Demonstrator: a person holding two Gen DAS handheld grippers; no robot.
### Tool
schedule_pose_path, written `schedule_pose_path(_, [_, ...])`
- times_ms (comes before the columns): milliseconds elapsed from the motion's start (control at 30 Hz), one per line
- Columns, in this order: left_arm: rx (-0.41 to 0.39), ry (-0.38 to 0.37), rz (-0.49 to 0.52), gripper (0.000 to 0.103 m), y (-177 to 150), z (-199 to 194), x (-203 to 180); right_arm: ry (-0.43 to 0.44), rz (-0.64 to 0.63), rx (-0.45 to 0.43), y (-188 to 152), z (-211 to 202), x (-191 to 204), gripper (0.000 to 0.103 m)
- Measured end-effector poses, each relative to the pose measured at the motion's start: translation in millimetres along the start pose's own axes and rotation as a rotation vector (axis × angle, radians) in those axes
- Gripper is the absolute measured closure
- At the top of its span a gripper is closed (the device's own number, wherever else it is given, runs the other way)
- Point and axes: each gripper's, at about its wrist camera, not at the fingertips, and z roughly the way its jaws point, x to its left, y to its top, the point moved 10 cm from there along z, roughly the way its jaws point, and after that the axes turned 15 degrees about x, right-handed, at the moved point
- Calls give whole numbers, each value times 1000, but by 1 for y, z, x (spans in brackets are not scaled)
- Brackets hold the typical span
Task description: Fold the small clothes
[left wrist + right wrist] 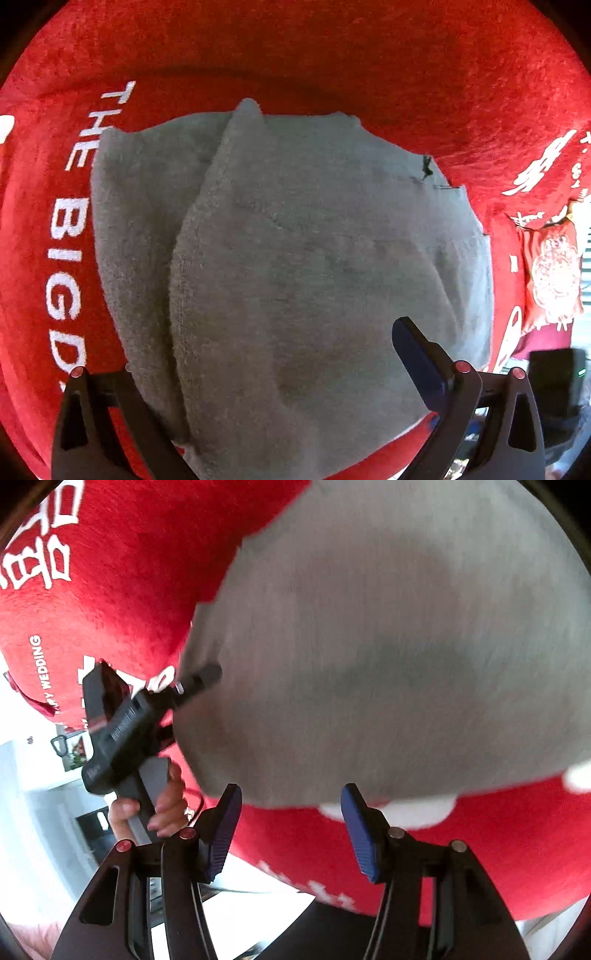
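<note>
A red plush cloth with white lettering (332,55) covers the work surface, and on it lies the task item, a grey terry-knit garment (295,258), one panel already folded over along a lengthwise edge left of centre in the left wrist view. The right gripper (291,819) stands above the garment's near hem, jaws apart with nothing between them. The left gripper (201,677), held in a person's hand (162,805), meets the garment's side edge; whether its jaws are closed on the fabric cannot be determined, since one finger is hidden by the cloth. Judgement: a fold has just been laid. For the next one, each gripper should take a corner squarely, lift evenly, and align edges before release.
</note>
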Motion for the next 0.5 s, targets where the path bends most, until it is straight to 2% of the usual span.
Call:
schedule_pose_path(133, [0,36,-3,1,-1,3,3,-51,-28,-74,26,-19,10,43])
schedule_pose_path(200, [-2,62,1,1,2,6,-2,-64,-38,-102,39,-24,13,53])
schedule_pose_path(267, [-2,84,6,1,2,8,-3,-74,-50,-124,49,-28,11,79])
schedule_pose_path(333, [-3,94,8,1,3,8,-5,-110,-60,-143,61,-27,13,91])
schedule_pose_path(500, [-14,117,-6,3,6,9,-7,-142,-59,-127,74,-19,-7,91])
